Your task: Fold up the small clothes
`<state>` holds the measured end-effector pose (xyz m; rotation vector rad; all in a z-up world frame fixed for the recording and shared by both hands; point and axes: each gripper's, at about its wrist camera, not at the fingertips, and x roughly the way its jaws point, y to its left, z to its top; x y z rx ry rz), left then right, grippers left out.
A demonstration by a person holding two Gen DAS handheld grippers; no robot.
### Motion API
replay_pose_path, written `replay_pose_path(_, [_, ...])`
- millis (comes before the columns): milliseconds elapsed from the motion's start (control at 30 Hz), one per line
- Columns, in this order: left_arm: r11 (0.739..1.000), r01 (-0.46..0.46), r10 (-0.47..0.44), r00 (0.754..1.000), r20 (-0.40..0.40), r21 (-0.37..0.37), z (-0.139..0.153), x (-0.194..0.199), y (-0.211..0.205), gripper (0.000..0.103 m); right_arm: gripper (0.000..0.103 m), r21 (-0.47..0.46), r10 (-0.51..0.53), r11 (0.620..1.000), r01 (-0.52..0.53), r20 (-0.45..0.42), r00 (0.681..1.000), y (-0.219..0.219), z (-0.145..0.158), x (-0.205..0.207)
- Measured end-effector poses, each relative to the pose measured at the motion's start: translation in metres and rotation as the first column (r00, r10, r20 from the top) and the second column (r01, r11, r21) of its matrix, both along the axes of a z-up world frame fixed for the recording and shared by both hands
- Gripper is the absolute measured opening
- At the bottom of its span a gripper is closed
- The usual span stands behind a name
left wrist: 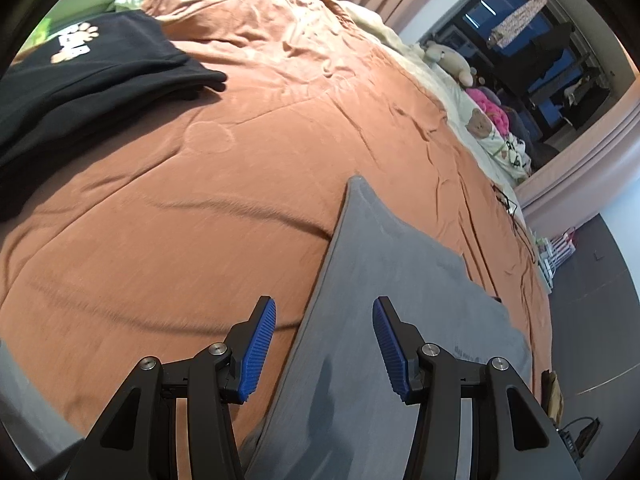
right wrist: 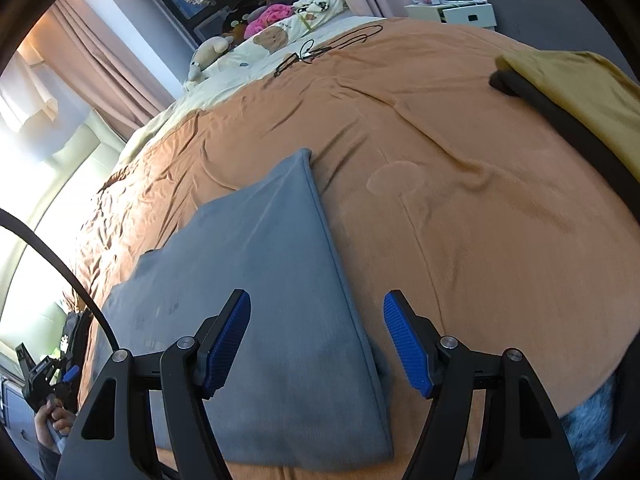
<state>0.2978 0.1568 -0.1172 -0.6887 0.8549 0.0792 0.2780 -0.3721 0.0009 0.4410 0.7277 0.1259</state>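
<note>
A grey garment (left wrist: 400,280) lies folded flat on the orange blanket (left wrist: 200,200), tapering to a corner farther up the bed. My left gripper (left wrist: 324,304) hovers open over the garment's left edge, with nothing between its blue pads (left wrist: 260,344). In the right wrist view the same grey garment (right wrist: 260,260) lies below my right gripper (right wrist: 317,296). That gripper is open over the garment's right edge and holds nothing. A person's hand (right wrist: 54,420) on the left gripper's handle shows at the lower left of this view.
Folded black clothes with a paw print (left wrist: 100,80) are stacked at the far left. A yellow garment (right wrist: 580,88) lies on a black one (right wrist: 560,120) at the right. A black cable (right wrist: 320,50), stuffed toys (right wrist: 212,50) and a white nightstand (right wrist: 452,12) sit beyond the blanket.
</note>
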Motion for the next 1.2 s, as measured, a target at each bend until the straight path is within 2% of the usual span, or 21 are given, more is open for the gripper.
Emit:
replay_pose_path(433, [0.995, 0.09, -0.088, 0.995, -0.045, 0.052, 0.009, 0.073, -0.005, 0.053, 0.068, -0.042, 0.028, 0.999, -0.03, -0.034, 0.999, 0.016, 0.013, 0.064])
replay_pose_path(600, [0.984, 0.164, -0.161, 0.986, -0.038, 0.076, 0.023, 0.098, -0.02, 0.053, 0.068, -0.071, 0.068, 0.995, -0.069, -0.029, 0.997, 0.029, 0.022, 0.084])
replay_pose_path(733, [0.959, 0.257, -0.254, 0.966, -0.04, 0.118, 0.034, 0.115, -0.045, 0.053, 0.067, -0.112, 0.115, 0.987, -0.116, -0.017, 0.993, 0.044, 0.03, 0.099])
replay_pose_path(800, [0.94, 0.308, -0.304, 0.951, -0.05, 0.146, 0.038, 0.125, -0.063, 0.053, 0.06, -0.13, 0.149, 0.98, -0.151, -0.021, 0.989, 0.053, 0.032, 0.107])
replay_pose_path(1000, [0.888, 0.415, -0.405, 0.91, -0.09, 0.2, 0.038, 0.151, -0.106, 0.052, 0.055, -0.176, 0.242, 0.953, -0.247, -0.053, 0.969, 0.082, 0.035, 0.134])
replay_pose_path(1067, [0.875, 0.436, -0.422, 0.9, -0.108, 0.211, 0.034, 0.158, -0.117, 0.049, 0.053, -0.189, 0.259, 0.945, -0.267, -0.066, 0.964, 0.088, 0.035, 0.144])
replay_pose_path(1133, [0.865, 0.459, -0.44, 0.888, -0.131, 0.205, 0.028, 0.166, -0.128, 0.04, 0.052, -0.192, 0.274, 0.939, -0.285, -0.082, 0.958, 0.095, 0.035, 0.155])
replay_pose_path(1200, [0.851, 0.486, -0.463, 0.873, -0.153, 0.199, 0.019, 0.174, -0.14, 0.037, 0.051, -0.194, 0.285, 0.934, -0.299, -0.099, 0.953, 0.103, 0.034, 0.164])
